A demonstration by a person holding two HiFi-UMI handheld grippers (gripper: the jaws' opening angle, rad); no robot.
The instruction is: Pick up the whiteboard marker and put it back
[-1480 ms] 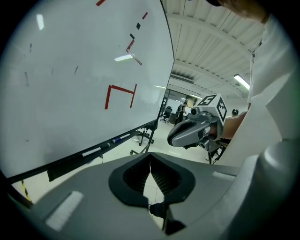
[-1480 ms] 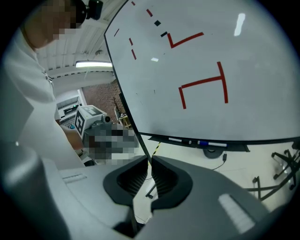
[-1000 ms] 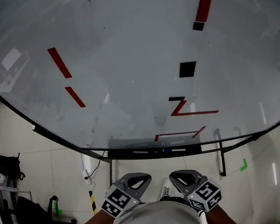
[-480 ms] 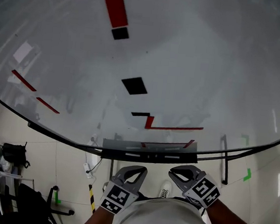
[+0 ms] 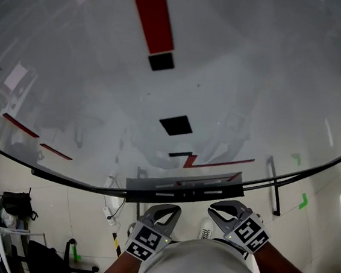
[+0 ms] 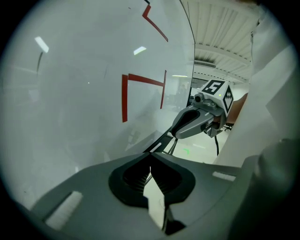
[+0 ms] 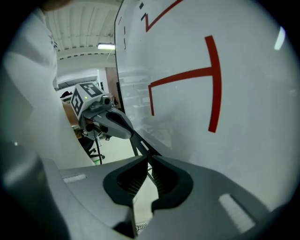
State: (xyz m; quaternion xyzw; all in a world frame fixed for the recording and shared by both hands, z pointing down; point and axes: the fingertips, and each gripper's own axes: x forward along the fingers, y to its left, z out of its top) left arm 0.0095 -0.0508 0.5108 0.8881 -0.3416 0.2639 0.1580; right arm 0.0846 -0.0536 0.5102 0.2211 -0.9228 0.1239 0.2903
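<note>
Looking down, the head view shows the whiteboard (image 5: 243, 80) and the ledge (image 5: 183, 192) along its bottom edge, with the left gripper (image 5: 169, 209) and right gripper (image 5: 219, 207) just below that ledge. Only the gripper views show both pairs of jaws together, empty. Pale strips (image 5: 155, 193) lie on the ledge; I cannot tell whether one is the whiteboard marker.

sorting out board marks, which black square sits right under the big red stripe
The upper black square, at the foot of the red stripe; the lower black square stands alone.
</note>
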